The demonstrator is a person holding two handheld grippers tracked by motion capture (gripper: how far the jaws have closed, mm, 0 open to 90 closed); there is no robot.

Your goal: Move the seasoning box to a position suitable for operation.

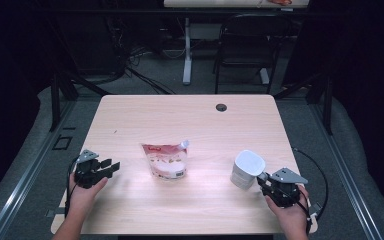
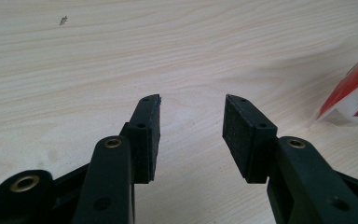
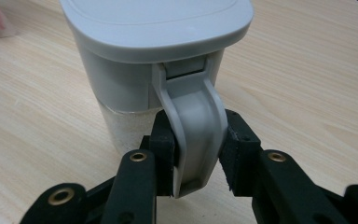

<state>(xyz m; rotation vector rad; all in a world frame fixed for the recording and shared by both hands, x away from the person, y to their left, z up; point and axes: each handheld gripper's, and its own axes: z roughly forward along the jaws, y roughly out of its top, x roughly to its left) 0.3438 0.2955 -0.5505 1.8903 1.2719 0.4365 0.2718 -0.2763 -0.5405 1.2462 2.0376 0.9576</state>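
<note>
Grey plastic forms the lid and handle of the container, which stands upright on the table toward its right front area. Its lower body is clear and shows a pale granular fill. The right claw is clamped on the container's handle: both black pads press against the handle's sides, with the handle running down between them. In the high view the right claw sits at the container's near right side, held by the person's right hand.

The left claw has its jaws apart, with bare wood grain between the pads; nothing is gripped. It is low over the table at the left front, held by the left hand, and points toward a red-and-white spouted pouch lying flat near the table's middle. The pouch is well apart from the container.
</note>
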